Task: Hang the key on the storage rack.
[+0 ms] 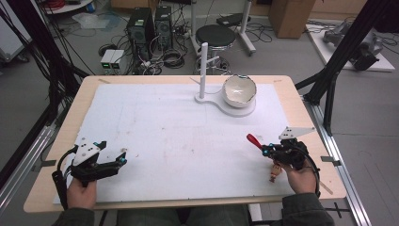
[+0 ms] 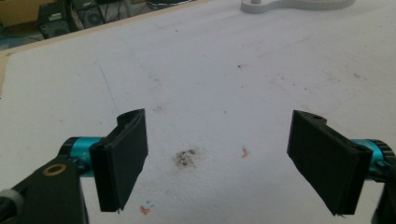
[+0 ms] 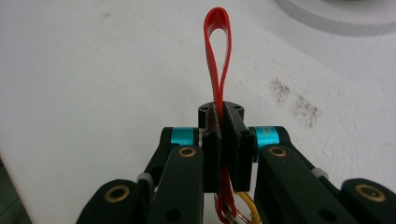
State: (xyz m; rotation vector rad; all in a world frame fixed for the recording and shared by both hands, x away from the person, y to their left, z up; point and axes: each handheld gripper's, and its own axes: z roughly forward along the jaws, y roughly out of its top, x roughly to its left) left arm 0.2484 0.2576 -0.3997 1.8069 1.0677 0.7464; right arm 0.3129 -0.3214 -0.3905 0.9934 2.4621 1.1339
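Right gripper view puts the red strap (image 3: pixel 218 56) nearest: the right gripper (image 3: pixel 223 140) has its 2 jaws pressed together on it, the loop standing up out of the pads toward the top of the frame, and a brass ring with a yellow bit (image 3: pixel 243 210) hanging below at the bottom edge. In the high view that gripper (image 1: pixel 269 149) sits at lower right, the strap (image 1: pixel 254 141) pointing up-left and a small brown charm (image 1: pixel 275 172) dangling beneath the hand.

At lower left, the left gripper (image 1: pixel 120 161) hovers low over the white mat (image 1: pixel 179 141); its own view shows the 2 pads (image 2: pixel 122 158) wide apart with nothing between them.

Farther off, upper middle, stands a white peg (image 1: pixel 203 70) on a flat base (image 1: pixel 235 110), with a white bowl (image 1: pixel 239 90) on that base.

My reading: the keychain is being carried to the peg. To do it well, keep the grip firm, hold the loop upright and open, raise it above the peg top, then lower straight down. The free gripper could spread the loop if it collapses.
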